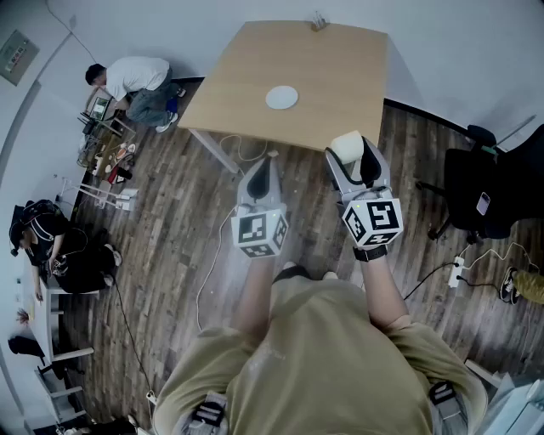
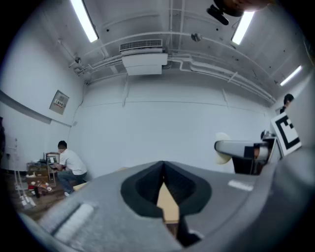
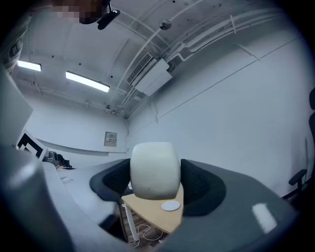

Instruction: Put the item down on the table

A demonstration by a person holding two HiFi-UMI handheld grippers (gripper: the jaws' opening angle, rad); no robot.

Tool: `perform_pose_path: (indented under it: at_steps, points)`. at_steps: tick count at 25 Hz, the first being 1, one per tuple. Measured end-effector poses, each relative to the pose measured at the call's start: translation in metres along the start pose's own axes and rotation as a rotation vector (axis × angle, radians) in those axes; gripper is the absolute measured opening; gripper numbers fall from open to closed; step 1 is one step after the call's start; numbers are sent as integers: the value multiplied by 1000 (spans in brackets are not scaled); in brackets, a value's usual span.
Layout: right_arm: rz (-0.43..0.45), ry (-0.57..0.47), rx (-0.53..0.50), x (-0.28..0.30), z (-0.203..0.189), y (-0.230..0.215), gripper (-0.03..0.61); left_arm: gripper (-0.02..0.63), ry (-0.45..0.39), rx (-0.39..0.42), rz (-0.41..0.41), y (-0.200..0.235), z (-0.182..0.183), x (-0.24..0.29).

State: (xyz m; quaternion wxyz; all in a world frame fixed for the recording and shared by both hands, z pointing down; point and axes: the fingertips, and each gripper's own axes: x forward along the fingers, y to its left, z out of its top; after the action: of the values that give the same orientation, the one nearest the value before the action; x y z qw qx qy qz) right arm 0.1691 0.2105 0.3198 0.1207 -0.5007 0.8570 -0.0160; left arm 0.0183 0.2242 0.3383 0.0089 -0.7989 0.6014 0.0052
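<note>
My right gripper (image 1: 350, 153) is shut on a white, rounded block-like item (image 1: 345, 145), held in the air just short of the table's near edge. In the right gripper view the item (image 3: 154, 171) fills the gap between the dark pads, above the wooden table (image 3: 160, 214). My left gripper (image 1: 262, 170) is shut with nothing in it, its jaws meeting at the tips (image 2: 164, 173). It hangs beside the right one, over the floor. The table (image 1: 331, 85) carries a white round disc (image 1: 281, 97).
A small object (image 1: 320, 20) sits at the table's far edge. White cables (image 1: 242, 151) hang under the table. A black office chair (image 1: 483, 191) stands at the right. Two people work at the left, one crouching (image 1: 136, 81), one seated (image 1: 51, 242).
</note>
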Motion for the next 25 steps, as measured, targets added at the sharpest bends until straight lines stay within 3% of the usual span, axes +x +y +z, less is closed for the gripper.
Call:
perform_pose_path:
  at_steps: [6, 12, 20, 25]
  points:
    - [-15, 34, 17, -18, -18, -13, 316, 0, -33, -27, -25, -19, -3, -13]
    - [-2, 79, 39, -1, -45, -10, 316, 0, 11, -29, -5, -5, -27, 0]
    - [-10, 92, -16, 78, -60, -19, 316, 2, 23, 80, -10, 36, -35, 82]
    - [-31, 88, -48, 154, -59, -31, 316, 2, -12, 79, -50, 75, -20, 150]
